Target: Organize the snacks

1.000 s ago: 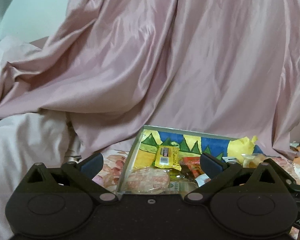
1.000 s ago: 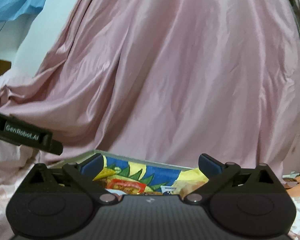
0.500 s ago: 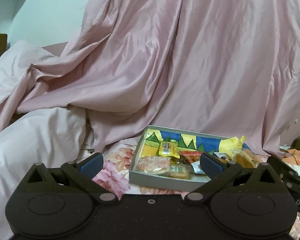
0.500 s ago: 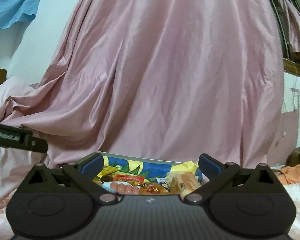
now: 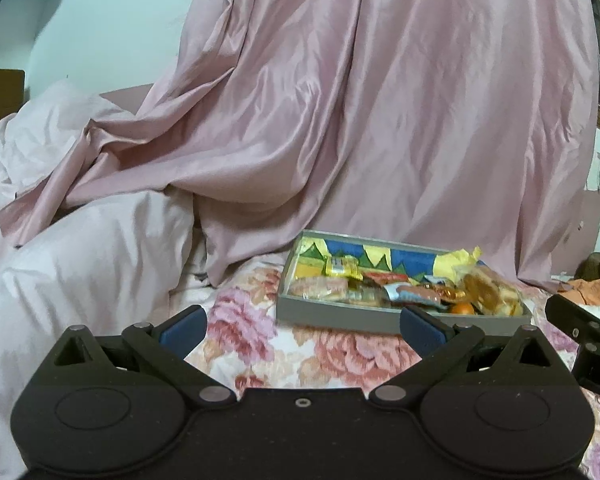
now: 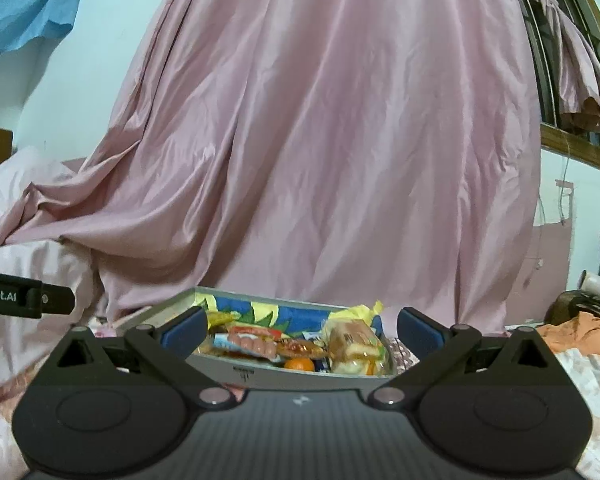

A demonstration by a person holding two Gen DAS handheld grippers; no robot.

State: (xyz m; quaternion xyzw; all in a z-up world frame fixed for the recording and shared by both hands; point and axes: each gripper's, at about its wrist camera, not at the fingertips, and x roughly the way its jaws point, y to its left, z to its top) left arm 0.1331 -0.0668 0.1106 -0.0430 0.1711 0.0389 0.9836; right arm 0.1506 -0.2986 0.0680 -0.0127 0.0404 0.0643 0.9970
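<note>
A shallow grey box (image 5: 332, 314) with a colourful lining lies on the floral bedspread (image 5: 340, 356) and holds several wrapped snacks. Among them are a yellow packet (image 5: 340, 266), a sausage pack (image 5: 412, 294), a wrapped bread roll (image 5: 490, 294) and a small orange (image 5: 462, 309). My left gripper (image 5: 302, 326) is open and empty, short of the box. In the right wrist view the same box (image 6: 259, 376) sits just beyond my open, empty right gripper (image 6: 302, 326), with the bread roll (image 6: 356, 344), sausage pack (image 6: 255, 343) and orange (image 6: 299, 365) between its fingers' line of sight.
A pink satin curtain (image 5: 380, 120) drapes down behind the box. A pale duvet (image 5: 59, 260) is bunched at the left. Orange cloth (image 6: 580, 336) lies at the right. The other gripper's body shows at the right edge (image 5: 588, 340) and left edge (image 6: 19, 298).
Both grippers have drawn back and up from the box, which now looks smaller and farther; more bedspread shows in front of it. Both stay open.
</note>
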